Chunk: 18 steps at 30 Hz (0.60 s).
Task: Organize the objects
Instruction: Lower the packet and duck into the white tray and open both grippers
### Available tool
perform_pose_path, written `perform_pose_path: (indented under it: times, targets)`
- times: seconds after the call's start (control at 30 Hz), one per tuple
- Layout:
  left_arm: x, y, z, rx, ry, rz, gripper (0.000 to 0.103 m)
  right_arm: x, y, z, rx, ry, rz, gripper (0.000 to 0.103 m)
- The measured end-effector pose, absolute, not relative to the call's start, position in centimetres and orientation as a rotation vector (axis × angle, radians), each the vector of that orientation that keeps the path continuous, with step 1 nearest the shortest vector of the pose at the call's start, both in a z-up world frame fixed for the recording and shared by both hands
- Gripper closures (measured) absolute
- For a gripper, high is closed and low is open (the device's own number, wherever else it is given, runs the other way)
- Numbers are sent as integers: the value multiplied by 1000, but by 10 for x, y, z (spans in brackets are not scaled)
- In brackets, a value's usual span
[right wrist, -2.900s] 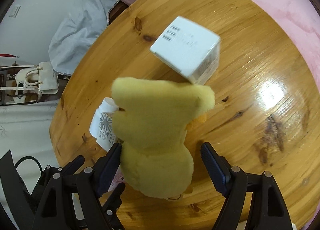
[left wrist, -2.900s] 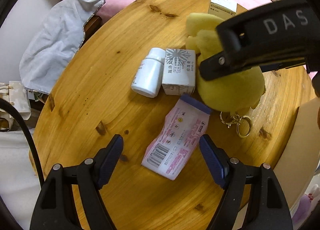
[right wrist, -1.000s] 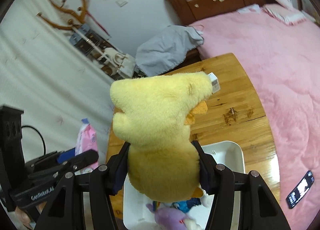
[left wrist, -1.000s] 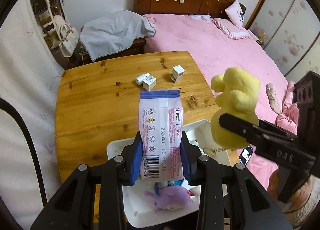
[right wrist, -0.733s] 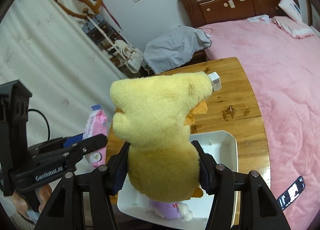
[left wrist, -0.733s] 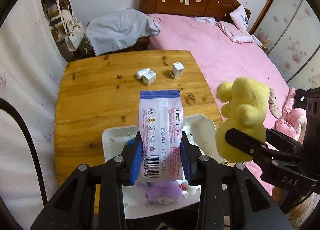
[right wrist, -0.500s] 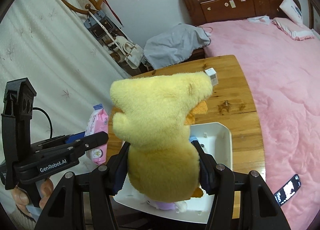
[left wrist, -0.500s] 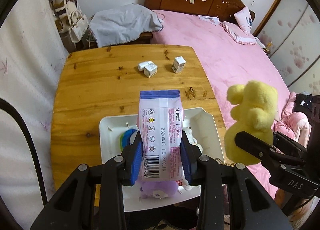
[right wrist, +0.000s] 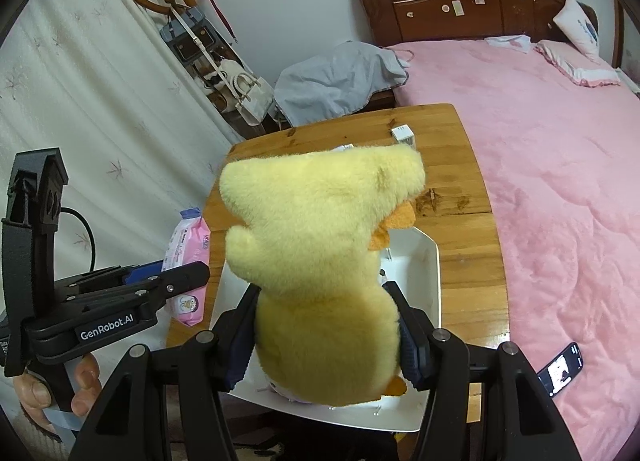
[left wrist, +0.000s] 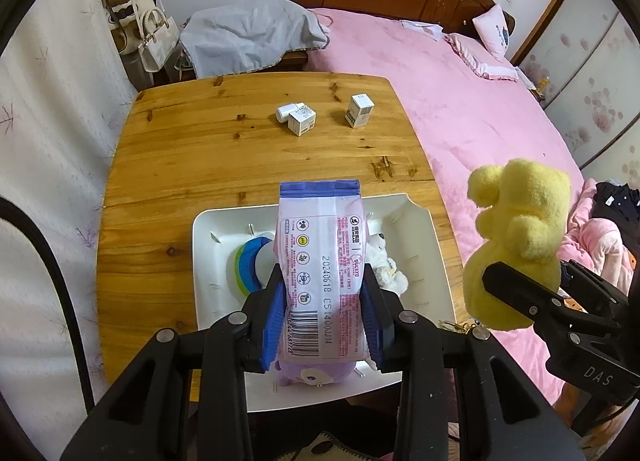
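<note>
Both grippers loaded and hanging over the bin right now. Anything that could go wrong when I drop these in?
1. The white bin sits at the wooden table's near edge, apparently overhanging it; a hard drop might tip it.
2. The right gripper holds the yellow plush duck, which hides most of the bin in its own view, so aiming is partly blind.
3. The left gripper holds the pink wipes pack over a purple plush and white plush; it may land on them and slide out.

Pink wipes pack (left wrist: pixel 320 261) and yellow plush (right wrist: pixel 320 261) held above white tray (left wrist: pixel 208 261)
</note>
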<state>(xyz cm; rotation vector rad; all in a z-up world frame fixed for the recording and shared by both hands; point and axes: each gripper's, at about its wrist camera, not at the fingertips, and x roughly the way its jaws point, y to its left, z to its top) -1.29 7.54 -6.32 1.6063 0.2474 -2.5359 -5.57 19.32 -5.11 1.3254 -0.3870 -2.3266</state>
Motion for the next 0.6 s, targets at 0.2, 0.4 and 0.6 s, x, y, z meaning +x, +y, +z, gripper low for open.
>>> perform_pose_path:
  times: [0.2, 0.4, 0.6]
  targets:
    - [-13, 74, -70, 1632, 255, -2514, 65, -57, 191, -54, 1341, -373, -2325, 44]
    - [-14, 72, -76, 1663, 244, -2487, 60, -58, 184, -61, 1389, -346, -2309, 44]
    - [-15, 72, -79, 1675, 219, -2458, 45, -60, 182, -61, 1400, -325, -2303, 44]
